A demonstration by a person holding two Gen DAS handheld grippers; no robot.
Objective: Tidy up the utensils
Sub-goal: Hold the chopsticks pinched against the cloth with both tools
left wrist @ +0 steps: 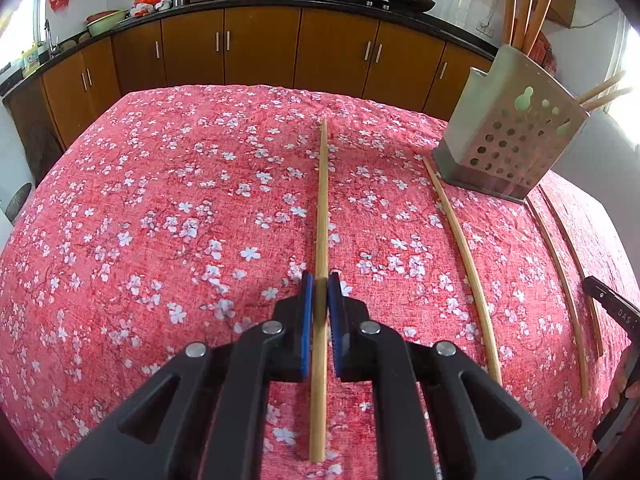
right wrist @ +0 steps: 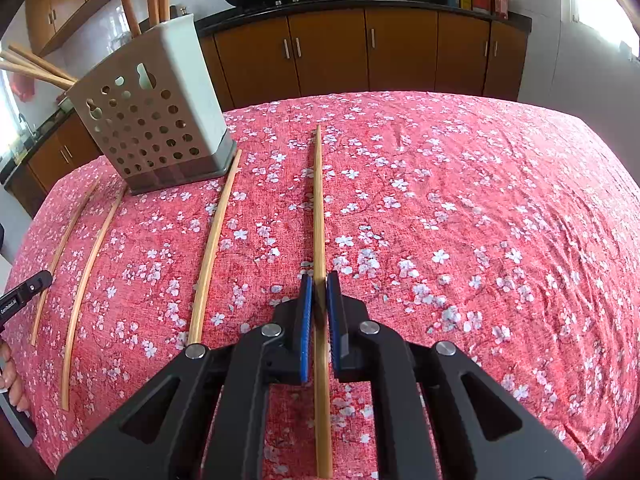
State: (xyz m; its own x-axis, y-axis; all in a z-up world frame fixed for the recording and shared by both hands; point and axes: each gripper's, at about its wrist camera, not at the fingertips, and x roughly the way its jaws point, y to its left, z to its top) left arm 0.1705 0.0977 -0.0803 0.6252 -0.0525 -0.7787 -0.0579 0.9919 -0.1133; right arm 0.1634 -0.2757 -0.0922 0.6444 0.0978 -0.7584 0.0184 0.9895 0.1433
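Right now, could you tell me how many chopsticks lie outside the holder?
4: the left claw grips one chopstick, the right claw a second chopstick, and two loose chopsticks flank the holder. None appears hidden.

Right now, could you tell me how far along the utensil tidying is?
Partly done: several standing chopsticks are already in the perforated holder. In hand: the left tongs are shut on the leftmost chopstick, and the right tongs on the rightmost chopstick, both low over the tablecloth. Left: those two, plus one loose chopstick and another loose chopstick.
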